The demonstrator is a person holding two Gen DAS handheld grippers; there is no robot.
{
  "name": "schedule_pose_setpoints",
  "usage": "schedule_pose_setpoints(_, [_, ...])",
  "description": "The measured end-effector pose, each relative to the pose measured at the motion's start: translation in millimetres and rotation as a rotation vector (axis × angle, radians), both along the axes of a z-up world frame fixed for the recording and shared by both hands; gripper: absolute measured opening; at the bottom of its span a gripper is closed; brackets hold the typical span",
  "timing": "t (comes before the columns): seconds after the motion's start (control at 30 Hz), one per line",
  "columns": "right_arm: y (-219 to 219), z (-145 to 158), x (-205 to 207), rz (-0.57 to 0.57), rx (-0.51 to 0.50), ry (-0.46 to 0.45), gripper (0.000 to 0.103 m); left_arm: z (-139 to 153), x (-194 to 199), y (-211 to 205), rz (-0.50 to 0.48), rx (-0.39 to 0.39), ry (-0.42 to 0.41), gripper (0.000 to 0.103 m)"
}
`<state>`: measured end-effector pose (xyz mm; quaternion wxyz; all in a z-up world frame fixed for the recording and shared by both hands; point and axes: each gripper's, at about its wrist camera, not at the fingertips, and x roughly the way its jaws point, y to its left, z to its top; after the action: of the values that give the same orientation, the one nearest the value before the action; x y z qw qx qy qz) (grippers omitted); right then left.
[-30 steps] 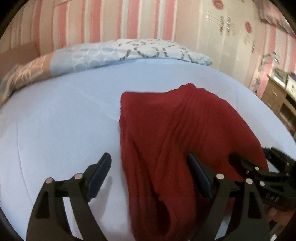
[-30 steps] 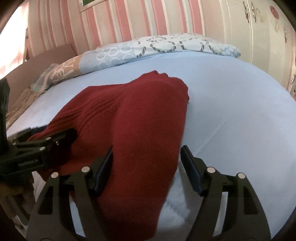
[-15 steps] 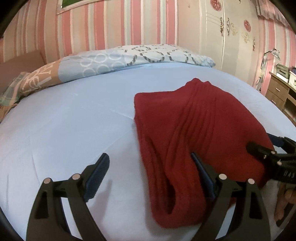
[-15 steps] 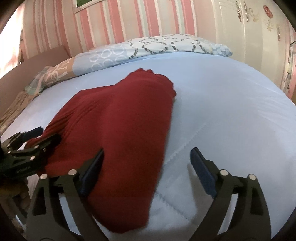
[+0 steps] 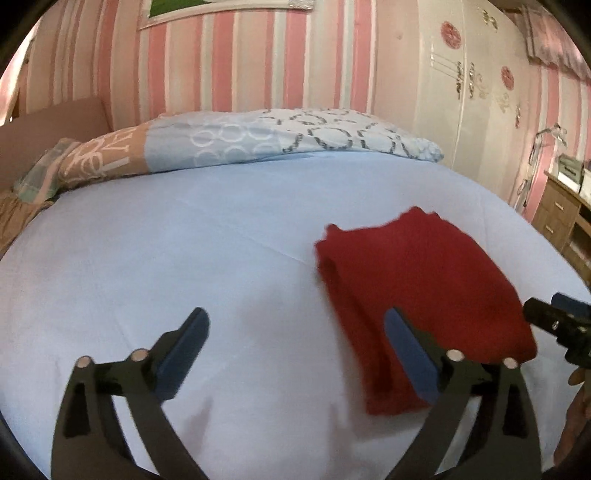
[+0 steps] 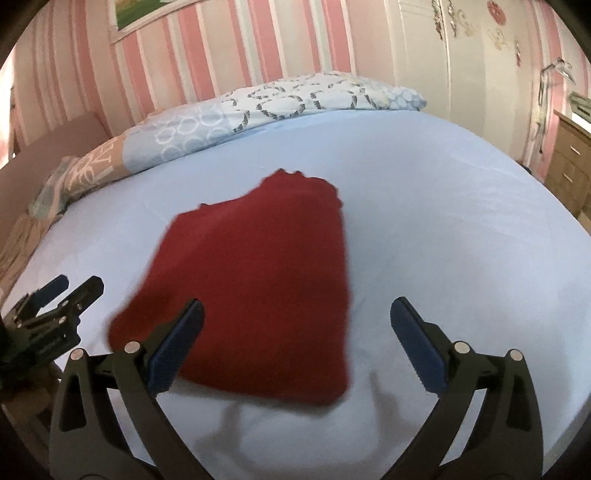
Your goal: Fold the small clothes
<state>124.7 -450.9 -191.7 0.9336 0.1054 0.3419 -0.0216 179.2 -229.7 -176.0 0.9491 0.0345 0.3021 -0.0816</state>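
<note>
Left wrist view: the left gripper (image 5: 297, 345), black-framed with blue pads, stands wide apart over the pale blue bedsheet (image 5: 184, 258), holding nothing; its right finger (image 5: 410, 354) overlaps the near edge of the folded dark red knit garment (image 5: 417, 280), though contact cannot be confirmed. At the frame's right edge the tip of the right gripper (image 5: 557, 321) shows beside the garment, apart from it.

Right wrist view: the right gripper (image 6: 295, 338) is likewise spread wide and empty, its left finger (image 6: 177, 343) over the garment's (image 6: 258, 280) near left corner. The left gripper (image 6: 59, 299) appears at the lower left, just off the cloth; white lettering on its black body is too blurred to read.

The garment lies flat on the sheet as a compact, roughly rectangular fold, its edges softened by blur, with a slightly ruffled far edge.

Beyond it, a patterned pillow (image 5: 295, 136) in blue, white and tan runs along the head of the bed against a pink-and-white striped wall (image 5: 258, 62). The left view alone shows more of a white wardrobe (image 5: 469, 85) with pink round decals; both catch a wooden drawer unit (image 6: 569, 155) at right and the lower edge of a framed picture (image 5: 221, 9).
</note>
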Motion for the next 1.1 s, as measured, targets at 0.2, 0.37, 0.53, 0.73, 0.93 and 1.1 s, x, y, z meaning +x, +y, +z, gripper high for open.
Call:
schedule_pose_setpoints(0.2, [100, 49, -19, 0.064, -0.086, -0.037, 0.100, 55, -36, 78, 0.164, 0.019, -0.008, 0.101])
schedule_pose_setpoints(0.37, [165, 75, -47, 0.125, -0.217, -0.046, 0.100, 73, -75, 128, 0.255, 0.052, -0.021, 0.101])
schedule_pose_setpoints(0.53, [196, 96, -83, 0.159, -0.228, -0.102, 0.100, 75, -116, 156, 0.230, 0.018, -0.028, 0.101])
schedule_pose_setpoints(0.73, [203, 102, -94, 0.159, -0.170, -0.114, 0.100, 87, -142, 155, 0.183, 0.008, -0.068, 0.101])
schedule_pose_setpoints(0.93, [201, 108, -99, 0.149, -0.144, -0.144, 0.100, 102, -149, 154, 0.180, -0.022, -0.090, 0.101])
schedule_pose_setpoints(1.1, [194, 108, -103, 0.147, -0.110, -0.165, 0.100, 108, -149, 156, 0.194, -0.023, -0.100, 0.101])
